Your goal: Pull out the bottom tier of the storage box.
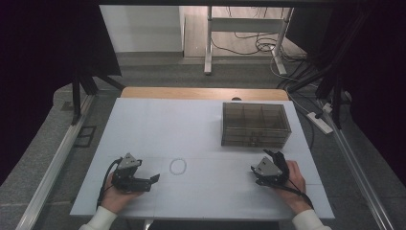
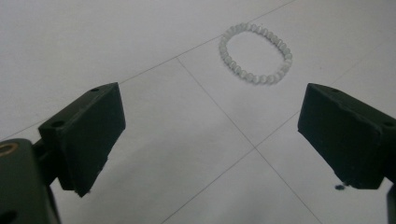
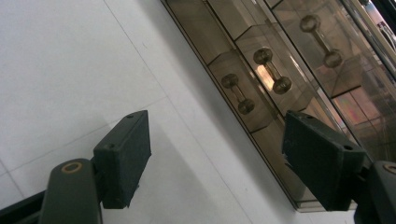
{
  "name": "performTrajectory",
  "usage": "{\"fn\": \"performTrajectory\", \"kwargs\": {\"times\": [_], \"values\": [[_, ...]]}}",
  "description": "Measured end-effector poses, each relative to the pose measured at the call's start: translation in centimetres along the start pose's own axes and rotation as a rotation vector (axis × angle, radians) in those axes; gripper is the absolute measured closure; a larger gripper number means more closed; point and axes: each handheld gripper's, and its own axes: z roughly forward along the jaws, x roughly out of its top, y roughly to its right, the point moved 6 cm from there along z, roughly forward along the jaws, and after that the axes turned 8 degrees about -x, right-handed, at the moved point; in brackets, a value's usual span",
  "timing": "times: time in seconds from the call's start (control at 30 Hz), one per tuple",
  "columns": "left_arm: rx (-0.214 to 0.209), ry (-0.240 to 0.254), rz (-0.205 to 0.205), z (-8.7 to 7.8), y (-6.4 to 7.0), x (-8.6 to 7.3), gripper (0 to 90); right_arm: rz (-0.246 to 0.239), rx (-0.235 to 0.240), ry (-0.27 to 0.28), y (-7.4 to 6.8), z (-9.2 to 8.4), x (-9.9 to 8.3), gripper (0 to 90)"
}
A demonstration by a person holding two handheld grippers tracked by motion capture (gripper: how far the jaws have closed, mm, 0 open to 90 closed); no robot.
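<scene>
I had the white surface (image 1: 201, 124) in front of me with little on it, and I judged the work was at its start: nothing was held and both grippers sat low near the front edge. The biggest thing was the smoky drawer box (image 1: 256, 124), toward the far right. My right gripper (image 1: 268, 168) sat just before it, jaws wide apart and empty, looking along the box's front at the drawer handles (image 3: 272, 70). To my eye the next move there called for lining the jaws up on one handle and closing on it to draw the drawer out; the handles were small and close together, so the wrong one could be caught.

My left gripper (image 1: 143, 181) lay released too, jaws spread with nothing between them, aimed at the bracelet (image 2: 256, 52). The bracelet lay flat on the surface between the two grippers, nearer the left, well apart from the box. Nothing stood between it and the left gripper.
</scene>
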Motion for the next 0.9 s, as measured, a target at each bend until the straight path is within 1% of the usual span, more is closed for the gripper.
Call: {"fn": "performTrajectory", "kwargs": {"times": [0.2, 0.37, 0.47, 0.6, 0.63, 0.7, 0.87, 0.9], "values": [[0.001, 0.002, 0.0, -0.1, 0.0, 0.0, 7.6, -0.023, 0.002, -0.002, -0.2, 0.5, 0.3, 24.2], [0.001, -0.002, 0.001, 0.0, 0.0, 0.0, 7.6, -0.024, -0.022, -0.004, -0.1, 0.8, 0.5, 24.6], [0.002, -0.002, 0.003, 0.0, 0.0, 0.0, 7.6, -0.03, -0.024, -0.01, -0.2, 1.1, 0.5, 25.0], [0.002, 0.001, 0.001, -0.1, 0.0, 0.0, 7.6, -0.036, -0.037, -0.009, -0.2, 1.1, 0.5, 28.0], [0.001, 0.0, 0.002, -0.1, 0.0, 0.0, 7.6, -0.038, -0.033, -0.011, -0.1, 1.1, 0.5, 28.7], [0.001, -0.001, 0.003, 0.0, 0.0, 0.0, 7.6, -0.036, -0.047, -0.014, 0.0, 1.2, 0.4, 28.9], [0.002, -0.001, 0.001, 0.0, -0.1, 0.0, 7.6, -0.042, -0.062, -0.024, 0.2, 1.6, 0.2, 30.6], [0.002, 0.0, 0.001, -0.1, 0.0, 0.0, 7.6, -0.046, -0.055, -0.028, 0.2, 1.6, 0.2, 31.2]]}}
